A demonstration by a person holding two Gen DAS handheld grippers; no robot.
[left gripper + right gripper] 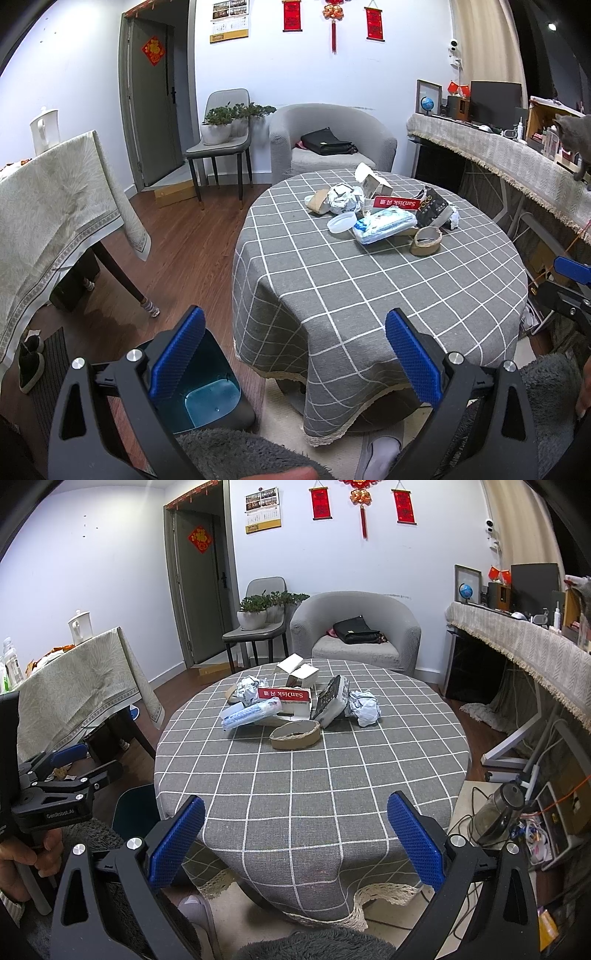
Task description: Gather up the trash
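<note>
Nothing has been picked up yet, so by my reading this is the opening step of collecting the trash: choosing a first piece and reaching for it. The left claw (295,354) stands wide with nothing between its blue pads, held near the person and short of the near edge of the counter (369,302); the right claw (295,834) is likewise spread wide and empty, hovering at the near rim of the same round, grey-checked counter. The trash lies in a loose heap toward the far middle of the counter, well apart from both claws: a cardboard tape ring (294,734) nearest, a blue-and-white plastic packet (251,712) to its left, a red SanDisk card (283,695) behind, a dark box (332,699) leaning on the right, a crumpled paper ball (364,707) at the far right, and a clear plastic lid (341,222) showing in the left view. A dark bin (207,395) with a blue liner stands on the floor to the near left of the counter, just below the left claw, and looks empty. The next move likely calls for one claw to travel forward over the cloth, come down around the tape ring or another outlying piece, close on it, then carry it back and left to the bin.
</note>
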